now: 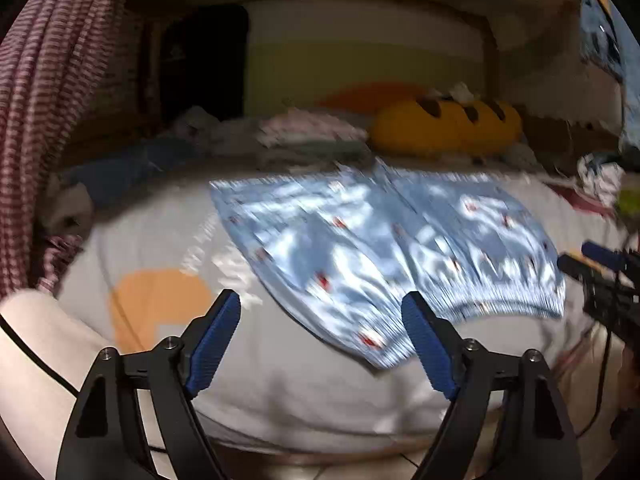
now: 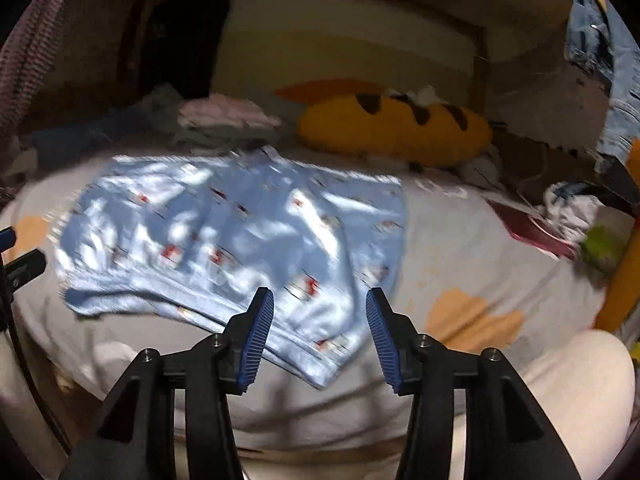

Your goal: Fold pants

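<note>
Light blue patterned pants (image 1: 384, 256) lie spread flat on a grey bedsheet (image 1: 304, 384), waistband toward me. My left gripper (image 1: 322, 302) stands open above the sheet just short of the pants' near left corner, with nothing between its blue pads. In the right wrist view the same pants (image 2: 240, 240) fill the middle, and my right gripper (image 2: 320, 300) is open over their near right corner, pads apart from the cloth. The right gripper (image 1: 588, 260) also shows at the right edge of the left wrist view. Both views are motion-blurred.
A yellow bread-shaped pillow (image 1: 444, 124) and a pile of clothes (image 1: 304, 132) lie at the far side of the bed. A striped cloth (image 1: 52, 120) hangs at the left. Small items (image 2: 580, 220) clutter the bed's right side. A person's pale-clad knee (image 2: 580, 392) sits at lower right.
</note>
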